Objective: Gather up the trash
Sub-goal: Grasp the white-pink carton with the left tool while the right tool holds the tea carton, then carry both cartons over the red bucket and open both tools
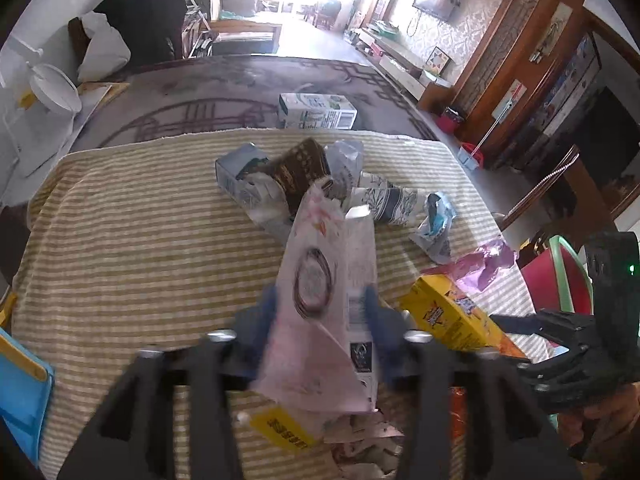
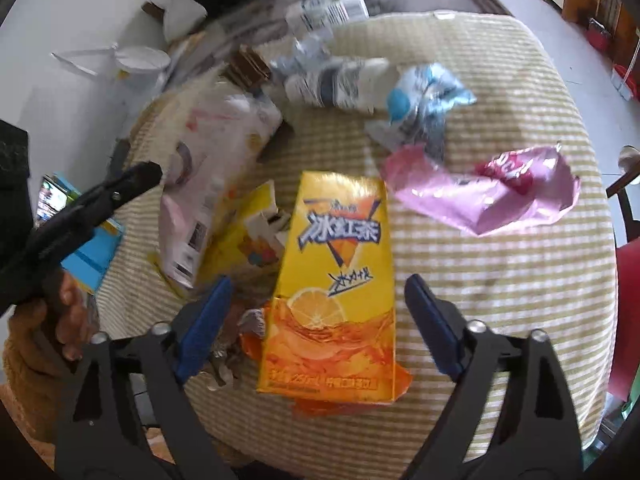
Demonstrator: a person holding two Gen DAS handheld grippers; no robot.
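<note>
A table covered with a yellow-and-white striped cloth (image 1: pixel 160 220) holds scattered litter. The left gripper (image 1: pixel 322 304) has its blue-padded fingers closed on a pale pink, flattened paper carton (image 1: pixel 320 280), which stands raised off the cloth between them, its crumpled top pointing away from the camera. Beyond it lies a heap of rubbish: a grey-blue crushed carton (image 1: pixel 236 172), a dark brown patterned wrapper (image 1: pixel 296 168), and a crumpled white-and-blue printed paper wad (image 1: pixel 392 200). A light blue and white crinkled wrapper (image 1: pixel 436 220) lies to the right of that heap. An upright-printed white and green milk box (image 1: pixel 316 112) rests farther back, off the cloth.

The right gripper (image 2: pixel 320 320) hovers with its fingers spread wide, one on each side of a yellow and orange iced-tea drink carton (image 2: pixel 332 288) lying flat on the cloth. The fingers do not appear to touch it. A shiny pink plastic wrapper (image 2: pixel 480 196) lies just beyond, to the right. A smaller torn yellow box (image 2: pixel 248 236) sits to the left of the drink carton.

The step in hand seems to be gathering pieces one by one: the left holds one piece, the right lines up on the next. The next move likely calls for lowering the right fingers around the flat carton's long edges and closing firmly. No bin is visible in either view.
</note>
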